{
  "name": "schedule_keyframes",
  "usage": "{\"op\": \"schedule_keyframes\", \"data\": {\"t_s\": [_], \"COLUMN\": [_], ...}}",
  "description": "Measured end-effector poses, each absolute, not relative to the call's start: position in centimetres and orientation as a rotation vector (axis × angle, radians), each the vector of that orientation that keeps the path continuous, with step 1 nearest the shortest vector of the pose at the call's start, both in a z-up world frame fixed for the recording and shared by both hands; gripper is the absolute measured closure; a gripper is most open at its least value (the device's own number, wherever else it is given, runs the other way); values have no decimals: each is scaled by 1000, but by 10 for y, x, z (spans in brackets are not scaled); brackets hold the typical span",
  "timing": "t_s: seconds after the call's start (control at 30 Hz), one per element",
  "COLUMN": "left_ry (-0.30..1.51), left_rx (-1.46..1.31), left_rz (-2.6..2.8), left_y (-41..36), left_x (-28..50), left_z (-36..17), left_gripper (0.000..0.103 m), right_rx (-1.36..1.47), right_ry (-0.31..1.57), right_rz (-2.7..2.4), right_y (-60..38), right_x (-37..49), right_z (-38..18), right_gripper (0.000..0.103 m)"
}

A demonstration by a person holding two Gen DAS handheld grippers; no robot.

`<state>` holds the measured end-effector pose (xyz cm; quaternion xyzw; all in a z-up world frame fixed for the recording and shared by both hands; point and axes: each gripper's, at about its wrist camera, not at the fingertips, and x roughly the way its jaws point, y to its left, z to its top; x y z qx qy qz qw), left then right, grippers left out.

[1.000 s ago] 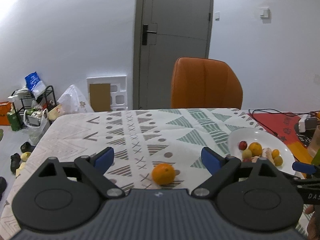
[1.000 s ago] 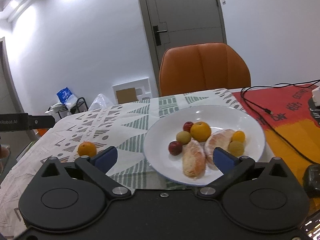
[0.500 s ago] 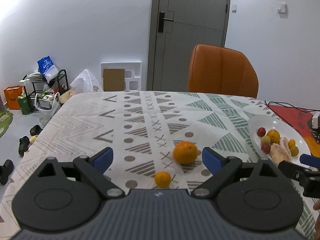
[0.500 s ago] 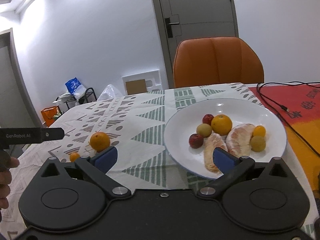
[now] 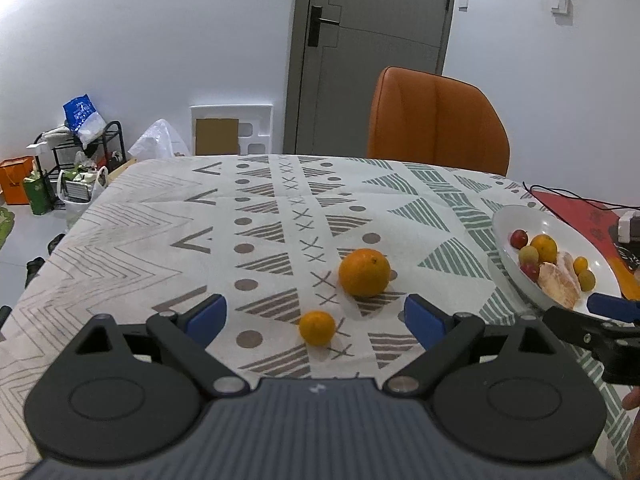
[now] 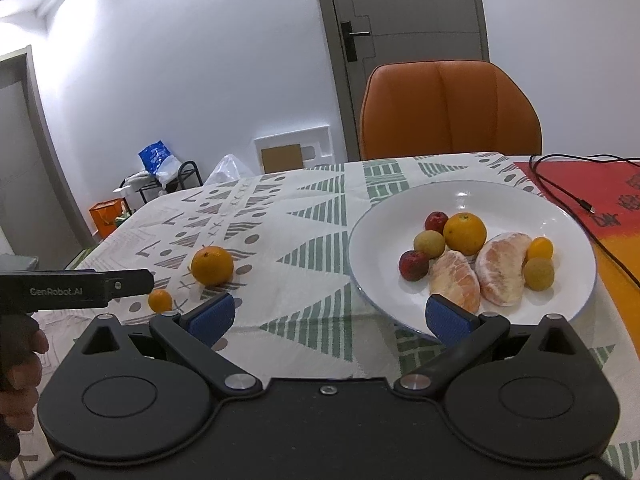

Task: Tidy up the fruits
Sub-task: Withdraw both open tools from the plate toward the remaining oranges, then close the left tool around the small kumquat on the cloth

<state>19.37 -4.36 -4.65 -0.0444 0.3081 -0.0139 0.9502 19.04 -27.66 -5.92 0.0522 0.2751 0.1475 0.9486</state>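
A large orange (image 5: 364, 272) (image 6: 212, 265) and a small tangerine (image 5: 317, 328) (image 6: 160, 301) lie loose on the patterned tablecloth. My left gripper (image 5: 316, 317) stands open, with the tangerine between its blue fingertips and the orange just beyond them. To the right a white plate (image 5: 508, 232) (image 6: 372, 240) holds an orange, two red fruits, small yellow-green fruits and two peeled citrus segments (image 6: 480, 272). My right gripper (image 6: 331, 317) is open and empty in front of the plate's near rim.
An orange chair (image 5: 436, 120) stands behind the table's far edge. A red mat (image 6: 600, 196) with a black cable (image 6: 560, 188) lies right of the plate. Bags and a rack (image 5: 72, 160) crowd the floor at left. A hand (image 6: 20, 380) holds the left gripper.
The left gripper has pulled back and risen, bringing the small tangerine into view between its fingertips. The right gripper has drifted left and back a little from the plate. Both stayed open.
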Motion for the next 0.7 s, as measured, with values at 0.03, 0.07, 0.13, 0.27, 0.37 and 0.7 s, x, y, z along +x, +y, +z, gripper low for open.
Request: {"op": "schedule_keyframes", "data": {"t_s": [0.03, 0.07, 0.13, 0.27, 0.37, 0.7], "left_ry": [626, 626, 631, 632, 622, 632], "left_rx": [-94, -97, -101, -93, -70, -79], "left_rz": [-33, -37, -44, -45, -37, -51], "left_y": [-44, -44, -44, -46, -49, -46], "left_x": [194, 195, 196, 200, 201, 208], "left_z": [-48, -49, -51, -57, -61, -69], "left_gripper": [9, 9, 9, 11, 11, 11], "right_rx": [104, 103, 101, 96, 93, 102], "right_ry": [561, 562, 566, 573, 579, 567], "right_rz": [301, 302, 302, 303, 304, 298], "right_y": [-276, -275, -274, -273, -271, -266], "right_x": [191, 191, 192, 194, 196, 204], "right_z": [-59, -60, -60, -61, -62, -60], "right_gripper": [0, 0, 0, 0, 0, 0]}}
